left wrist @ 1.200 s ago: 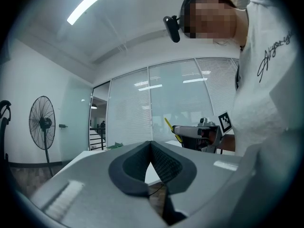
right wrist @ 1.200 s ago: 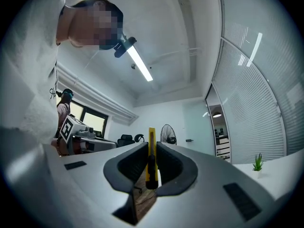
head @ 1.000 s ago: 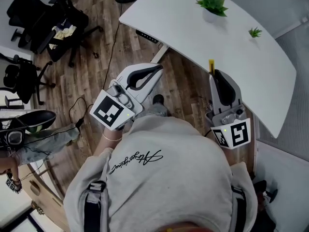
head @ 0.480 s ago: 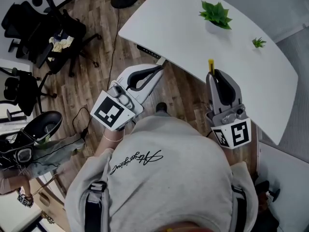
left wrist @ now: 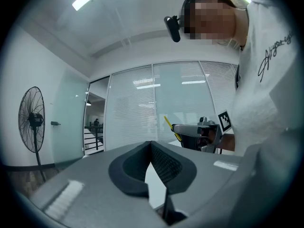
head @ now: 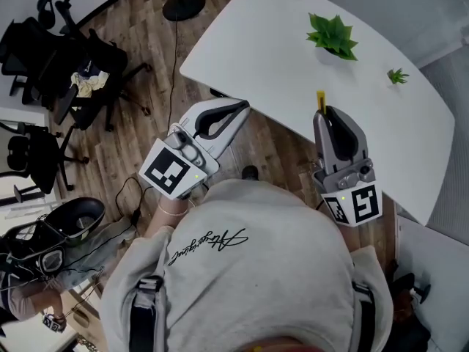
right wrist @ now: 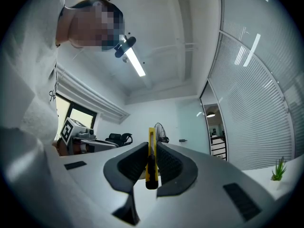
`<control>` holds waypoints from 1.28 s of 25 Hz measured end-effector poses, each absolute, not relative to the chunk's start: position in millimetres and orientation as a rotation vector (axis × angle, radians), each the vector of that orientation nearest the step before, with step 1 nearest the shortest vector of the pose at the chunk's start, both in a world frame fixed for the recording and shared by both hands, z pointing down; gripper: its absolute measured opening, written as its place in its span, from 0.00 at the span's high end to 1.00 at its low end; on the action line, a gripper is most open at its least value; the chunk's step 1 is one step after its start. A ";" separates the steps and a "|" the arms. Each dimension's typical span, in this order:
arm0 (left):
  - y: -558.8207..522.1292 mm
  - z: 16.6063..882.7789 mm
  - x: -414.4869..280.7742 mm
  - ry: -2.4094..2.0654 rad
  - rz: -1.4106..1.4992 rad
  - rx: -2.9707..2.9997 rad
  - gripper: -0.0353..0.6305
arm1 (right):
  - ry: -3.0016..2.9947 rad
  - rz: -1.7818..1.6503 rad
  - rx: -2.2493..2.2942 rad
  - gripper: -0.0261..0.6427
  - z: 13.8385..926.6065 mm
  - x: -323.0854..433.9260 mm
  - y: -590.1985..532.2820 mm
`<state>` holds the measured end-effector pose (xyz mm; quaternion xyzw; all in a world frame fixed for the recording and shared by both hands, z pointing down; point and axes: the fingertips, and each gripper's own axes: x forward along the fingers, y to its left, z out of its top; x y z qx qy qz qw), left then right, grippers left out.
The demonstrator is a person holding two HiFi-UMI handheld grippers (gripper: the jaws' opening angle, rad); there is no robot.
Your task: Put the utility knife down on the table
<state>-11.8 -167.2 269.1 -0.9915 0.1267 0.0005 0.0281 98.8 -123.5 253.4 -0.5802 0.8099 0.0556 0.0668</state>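
Observation:
A yellow utility knife (head: 320, 101) stands on edge between the jaws of my right gripper (head: 326, 114), which is shut on it. Its tip pokes out over the near edge of the white table (head: 271, 42). In the right gripper view the knife (right wrist: 151, 158) sits upright between the black pads, and the gripper (right wrist: 151, 148) points roughly level. My left gripper (head: 240, 110) hangs over the wooden floor just short of the table edge, with its tips together and nothing in them. The left gripper view shows its jaws (left wrist: 151, 145) meeting, with the right gripper (left wrist: 199, 132) and the knife (left wrist: 169, 126) beyond.
Two small potted plants (head: 333, 35) (head: 398, 75) stand on the far part of the table. Black office chairs (head: 77, 61) and a round stand base (head: 183, 7) sit on the floor to the left. A pedestal fan (left wrist: 31, 120) stands by a glass wall.
The table has drawn nearer in the head view as both grippers were carried towards it. The grip on the knife and the left jaws look the same.

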 end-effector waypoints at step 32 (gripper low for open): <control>-221.9 274.4 33.5 0.643 -0.002 -3.046 0.96 | 2.577 0.139 -1.545 0.88 251.5 148.1 -198.9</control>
